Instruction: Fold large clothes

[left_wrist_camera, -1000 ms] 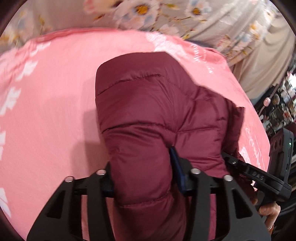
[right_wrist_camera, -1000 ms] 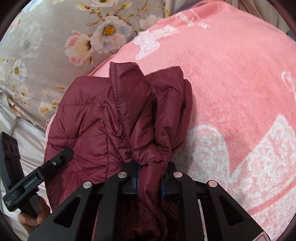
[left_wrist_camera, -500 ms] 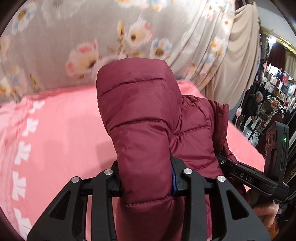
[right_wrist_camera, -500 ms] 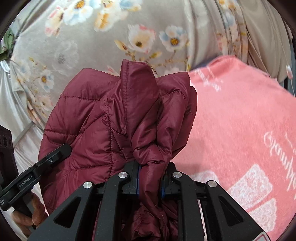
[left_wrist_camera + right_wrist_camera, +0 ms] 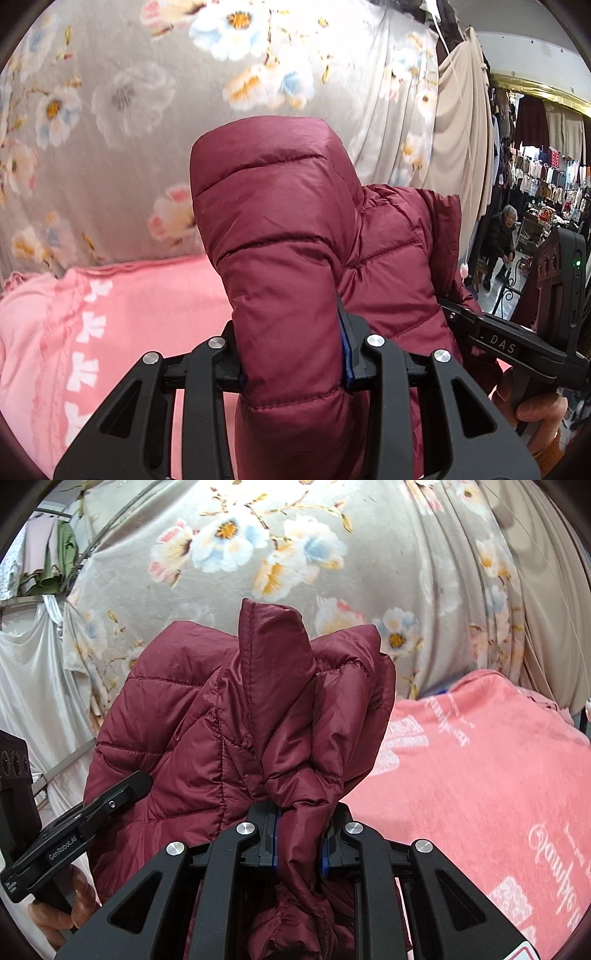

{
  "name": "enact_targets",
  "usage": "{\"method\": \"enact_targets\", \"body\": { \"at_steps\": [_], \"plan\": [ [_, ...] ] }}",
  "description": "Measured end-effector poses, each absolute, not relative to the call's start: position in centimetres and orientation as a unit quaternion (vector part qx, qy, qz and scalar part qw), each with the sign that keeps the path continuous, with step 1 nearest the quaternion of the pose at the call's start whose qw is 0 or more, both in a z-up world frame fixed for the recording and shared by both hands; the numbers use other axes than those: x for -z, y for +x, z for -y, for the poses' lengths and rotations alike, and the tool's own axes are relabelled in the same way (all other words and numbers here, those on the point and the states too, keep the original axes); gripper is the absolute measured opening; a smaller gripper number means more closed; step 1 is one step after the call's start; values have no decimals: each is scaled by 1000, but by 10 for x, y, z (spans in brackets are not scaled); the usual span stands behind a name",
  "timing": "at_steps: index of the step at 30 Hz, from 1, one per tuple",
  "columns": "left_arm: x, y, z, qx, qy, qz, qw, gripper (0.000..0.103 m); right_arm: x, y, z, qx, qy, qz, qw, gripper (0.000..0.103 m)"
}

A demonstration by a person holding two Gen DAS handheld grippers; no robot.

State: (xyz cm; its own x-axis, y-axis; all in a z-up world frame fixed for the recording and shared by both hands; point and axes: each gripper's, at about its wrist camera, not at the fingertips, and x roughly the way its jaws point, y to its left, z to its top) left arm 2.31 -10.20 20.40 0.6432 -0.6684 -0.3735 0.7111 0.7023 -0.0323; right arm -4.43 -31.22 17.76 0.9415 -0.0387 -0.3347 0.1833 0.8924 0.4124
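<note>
Left wrist view: the left gripper (image 5: 293, 354) has its jaws clamped on a thick, padded fold of the jacket (image 5: 280, 236), which fills the gap between them and stands up ahead of the jaws, its rounded end well above them. More of the jacket bunches just right of the jaws. Beyond that, at the right edge, the right gripper (image 5: 517, 343) shows with a hand (image 5: 535, 417) around its handle. Left of and below the jaws lies a pink blanket (image 5: 122, 317); a flowered curtain (image 5: 122, 92) hangs behind.

Right wrist view: the right gripper (image 5: 299, 843) has its jaws clamped on a narrow, twisted bunch of the jacket (image 5: 207, 731). The cloth rises ahead of the jaws and spreads to their left, and a tail hangs below them. Left of the jaws, the left gripper (image 5: 74, 823) touches the jacket's edge. The blanket (image 5: 491, 775) lies to the right, the curtain (image 5: 295, 554) behind.
</note>
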Motion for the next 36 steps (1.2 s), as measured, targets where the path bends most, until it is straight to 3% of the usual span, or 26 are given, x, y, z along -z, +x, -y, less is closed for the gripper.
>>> {"method": "enact_targets", "body": {
  "at_steps": [21, 29, 36],
  "plan": [
    [-256, 60, -10, 326, 52, -84, 940, 34, -241, 35, 215, -53, 170, -126, 976, 15],
    [-244, 95, -54, 292, 52, -95, 950, 34, -218, 91, 172, -79, 168, -162, 969, 15],
    [-202, 147, -71, 269, 50, -148, 950, 34, -159, 145, 153, -77, 188, -227, 952, 15]
  ]
}}
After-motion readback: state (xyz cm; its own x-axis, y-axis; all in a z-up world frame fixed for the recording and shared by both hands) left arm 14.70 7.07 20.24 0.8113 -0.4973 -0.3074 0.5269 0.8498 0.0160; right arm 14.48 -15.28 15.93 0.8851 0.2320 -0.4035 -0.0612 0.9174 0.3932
